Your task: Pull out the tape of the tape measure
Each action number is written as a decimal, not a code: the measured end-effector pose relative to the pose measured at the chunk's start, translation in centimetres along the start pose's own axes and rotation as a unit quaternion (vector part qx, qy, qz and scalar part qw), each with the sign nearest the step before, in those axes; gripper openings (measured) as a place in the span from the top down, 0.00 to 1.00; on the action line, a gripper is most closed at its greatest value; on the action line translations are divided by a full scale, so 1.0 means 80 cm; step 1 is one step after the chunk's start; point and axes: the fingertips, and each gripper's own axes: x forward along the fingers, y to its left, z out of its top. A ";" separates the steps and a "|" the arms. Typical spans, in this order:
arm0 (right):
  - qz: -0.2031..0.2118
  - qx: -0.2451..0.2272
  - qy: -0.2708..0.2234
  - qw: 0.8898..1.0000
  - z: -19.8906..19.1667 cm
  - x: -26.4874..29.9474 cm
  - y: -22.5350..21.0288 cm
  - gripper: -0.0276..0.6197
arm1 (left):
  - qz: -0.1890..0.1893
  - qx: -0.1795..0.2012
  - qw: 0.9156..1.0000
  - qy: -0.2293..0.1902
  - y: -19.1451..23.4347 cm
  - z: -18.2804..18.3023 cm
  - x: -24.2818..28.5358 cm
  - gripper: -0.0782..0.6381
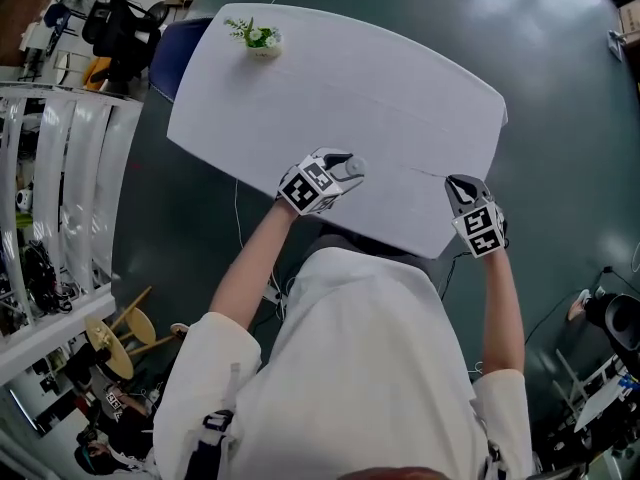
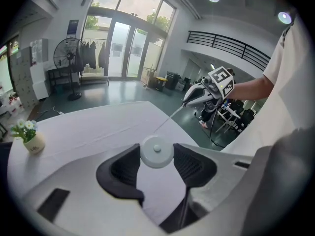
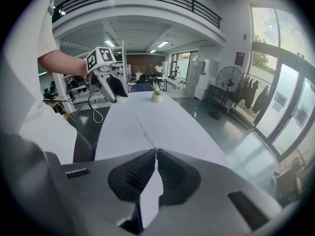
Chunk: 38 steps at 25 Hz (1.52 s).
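Left claw [image 2: 156, 157] clamped on round white tape measure [image 2: 156, 150], above the surface's [image 1: 300, 88] near edge. Right claw [image 3: 155, 156] closed, pinching the tape [image 2: 170, 118] end, at 3 o'clock from the case in the head view. Tape axis runs 9-to-3, so more pull likely goes toward 3.

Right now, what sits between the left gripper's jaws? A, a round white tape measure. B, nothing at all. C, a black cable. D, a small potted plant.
A: in the left gripper view the left gripper is closed on the tape measure, and its tape runs off to the right gripper.
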 end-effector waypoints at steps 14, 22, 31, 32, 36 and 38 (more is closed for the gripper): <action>0.049 0.091 0.066 0.992 -0.097 0.101 0.063 0.90 | 0.013 0.000 0.996 0.091 0.009 -0.108 0.099 0.59; 0.042 0.134 0.110 0.984 -0.148 0.148 0.065 0.90 | 0.019 -0.024 0.993 0.116 0.027 -0.151 0.161 0.59; 0.029 0.115 0.163 0.979 -0.193 0.188 0.080 0.90 | 0.043 0.013 0.985 0.165 0.033 -0.193 0.203 0.59; 0.027 0.108 0.168 0.979 -0.195 0.191 0.080 0.90 | 0.047 0.023 0.984 0.171 0.034 -0.195 0.205 0.59; 0.028 0.112 0.165 0.979 -0.193 0.196 0.084 0.89 | 0.056 0.031 0.983 0.173 0.037 -0.202 0.211 0.59; 0.028 0.120 0.161 0.979 -0.191 0.195 0.085 0.87 | 0.059 0.027 0.983 0.171 0.038 -0.203 0.212 0.58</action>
